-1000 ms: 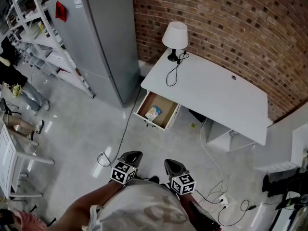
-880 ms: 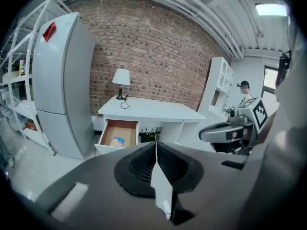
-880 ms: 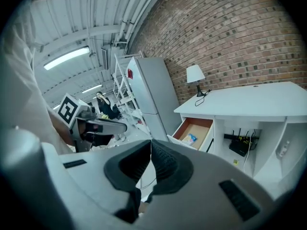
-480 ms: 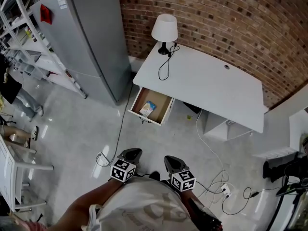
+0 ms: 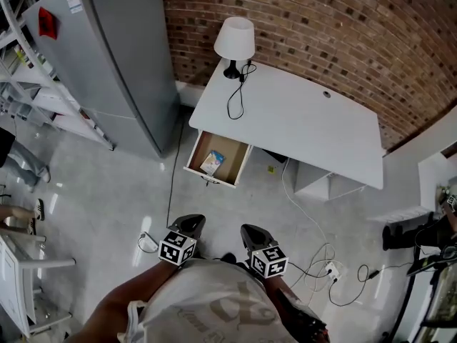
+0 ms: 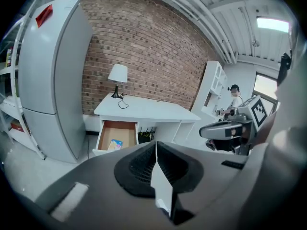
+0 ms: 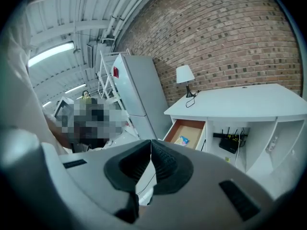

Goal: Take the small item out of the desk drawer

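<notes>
Desk (image 5: pixel 300 127) against a wall (image 5: pixel 321 27), with a fridge (image 5: pixel 107 56) to its left.
A lamp (image 5: pixel 235 40) stands on the desk's back left corner; under that end, the drawer (image 5: pixel 214 179) is pulled out, a small item (image 5: pixel 209 163) inside.

One desk (image 5: pixel 300 127), one drawer (image 5: pixel 230 151), one item (image 5: pixel 210 163), one lamp (image 5: pixel 235 40)

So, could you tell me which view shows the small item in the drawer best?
The head view: it looks down on the whole small item in the open drawer. Both gripper views show it obliquely, smaller.
</notes>
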The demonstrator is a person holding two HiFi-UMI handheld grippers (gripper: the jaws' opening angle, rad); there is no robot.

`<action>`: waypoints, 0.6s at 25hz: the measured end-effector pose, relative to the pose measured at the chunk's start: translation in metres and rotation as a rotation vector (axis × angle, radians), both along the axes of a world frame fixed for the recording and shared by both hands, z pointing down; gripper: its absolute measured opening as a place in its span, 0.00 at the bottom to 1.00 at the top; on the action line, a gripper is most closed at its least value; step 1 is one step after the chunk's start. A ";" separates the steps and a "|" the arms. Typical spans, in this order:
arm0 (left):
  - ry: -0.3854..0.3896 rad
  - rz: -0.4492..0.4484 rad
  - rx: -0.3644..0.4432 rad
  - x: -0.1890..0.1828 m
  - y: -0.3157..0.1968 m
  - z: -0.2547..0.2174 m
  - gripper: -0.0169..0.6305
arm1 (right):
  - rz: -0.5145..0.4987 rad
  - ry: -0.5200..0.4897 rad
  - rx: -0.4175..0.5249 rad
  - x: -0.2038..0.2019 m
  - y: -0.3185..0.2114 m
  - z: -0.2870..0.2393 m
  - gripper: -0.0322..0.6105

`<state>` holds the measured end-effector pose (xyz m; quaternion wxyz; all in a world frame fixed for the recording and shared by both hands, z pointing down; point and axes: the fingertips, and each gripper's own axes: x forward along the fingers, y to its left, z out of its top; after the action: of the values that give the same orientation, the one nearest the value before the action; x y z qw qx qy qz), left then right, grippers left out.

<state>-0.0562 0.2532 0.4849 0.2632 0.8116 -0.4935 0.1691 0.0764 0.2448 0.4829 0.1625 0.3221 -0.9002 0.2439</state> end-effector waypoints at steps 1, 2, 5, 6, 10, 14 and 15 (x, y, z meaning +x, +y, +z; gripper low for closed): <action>0.004 0.005 -0.001 -0.007 -0.003 0.001 0.05 | 0.008 0.005 -0.002 -0.006 -0.002 0.000 0.06; 0.007 0.011 -0.003 -0.013 -0.006 0.002 0.05 | 0.017 0.009 -0.003 -0.011 -0.004 0.000 0.06; 0.017 0.032 -0.009 -0.034 -0.014 0.004 0.05 | 0.051 0.024 -0.008 -0.028 -0.010 0.002 0.06; 0.020 0.041 -0.009 -0.041 -0.018 0.005 0.05 | 0.065 0.027 -0.008 -0.033 -0.013 0.002 0.06; 0.033 0.073 -0.007 -0.067 -0.031 0.005 0.05 | 0.128 0.043 -0.016 -0.051 -0.023 0.003 0.06; 0.045 0.090 -0.009 -0.092 -0.039 0.007 0.05 | 0.172 0.063 -0.016 -0.068 -0.031 0.002 0.06; 0.048 0.091 -0.011 -0.098 -0.041 0.008 0.05 | 0.182 0.066 -0.014 -0.072 -0.034 0.000 0.06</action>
<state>-0.1544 0.2126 0.4932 0.2716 0.8355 -0.4486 0.1643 0.0043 0.2112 0.4830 0.1716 0.4096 -0.8595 0.2531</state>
